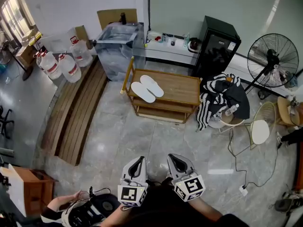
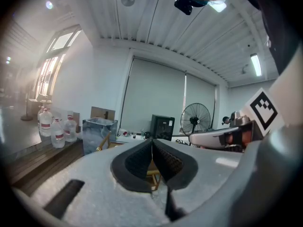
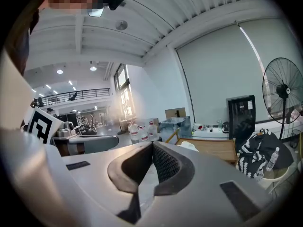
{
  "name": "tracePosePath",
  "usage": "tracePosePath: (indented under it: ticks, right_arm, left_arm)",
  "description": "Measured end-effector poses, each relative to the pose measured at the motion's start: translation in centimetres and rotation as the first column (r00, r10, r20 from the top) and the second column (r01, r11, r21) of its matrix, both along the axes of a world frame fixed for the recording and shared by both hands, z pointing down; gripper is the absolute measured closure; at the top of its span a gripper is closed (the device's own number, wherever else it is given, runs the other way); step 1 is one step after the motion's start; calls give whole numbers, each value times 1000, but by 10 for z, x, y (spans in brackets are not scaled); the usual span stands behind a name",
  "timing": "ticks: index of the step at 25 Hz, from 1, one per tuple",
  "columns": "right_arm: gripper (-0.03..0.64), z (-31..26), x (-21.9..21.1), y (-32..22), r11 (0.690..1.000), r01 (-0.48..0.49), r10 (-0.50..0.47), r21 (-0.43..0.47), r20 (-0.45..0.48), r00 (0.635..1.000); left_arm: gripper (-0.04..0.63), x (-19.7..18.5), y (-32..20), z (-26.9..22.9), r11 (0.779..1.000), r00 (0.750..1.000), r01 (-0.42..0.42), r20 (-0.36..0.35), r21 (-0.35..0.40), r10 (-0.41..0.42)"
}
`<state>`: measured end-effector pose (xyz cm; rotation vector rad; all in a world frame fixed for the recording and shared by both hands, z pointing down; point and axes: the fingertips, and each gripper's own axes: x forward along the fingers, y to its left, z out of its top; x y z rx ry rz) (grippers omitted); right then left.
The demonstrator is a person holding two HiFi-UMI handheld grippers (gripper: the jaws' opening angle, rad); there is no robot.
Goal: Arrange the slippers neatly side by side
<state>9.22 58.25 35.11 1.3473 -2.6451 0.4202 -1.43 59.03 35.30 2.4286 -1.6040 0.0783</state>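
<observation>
White slippers (image 1: 147, 88) lie touching on the table (image 1: 182, 85). Left gripper (image 1: 138, 162) and right gripper (image 1: 175, 161), jaws together and empty, hang far from it and should probably approach, then level the toes.

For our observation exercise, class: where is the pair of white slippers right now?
In the head view, the white slippers lie side by side on the left part of the low wooden table.
</observation>
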Motion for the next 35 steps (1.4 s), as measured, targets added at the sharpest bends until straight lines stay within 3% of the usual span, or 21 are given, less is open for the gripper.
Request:
tracePosePath:
  ticks: [16,23,35]
  right_arm:
    - [604,16,-87,15,999,-31,31,9,-36,999]
    - [604,21,-103,9,999,-42,43,9,-44,998]
    - [604,28,-118,-51,1000,-27,27,10,-32,999]
  left_arm:
    - [577,-88,13,18,1000,1000,-17,1,2,17]
    - [577,-100,11,23,999,999,-38,-11,2,38]
    - [577,-119,-35,32,1000,1000,-16,3,-19,16]
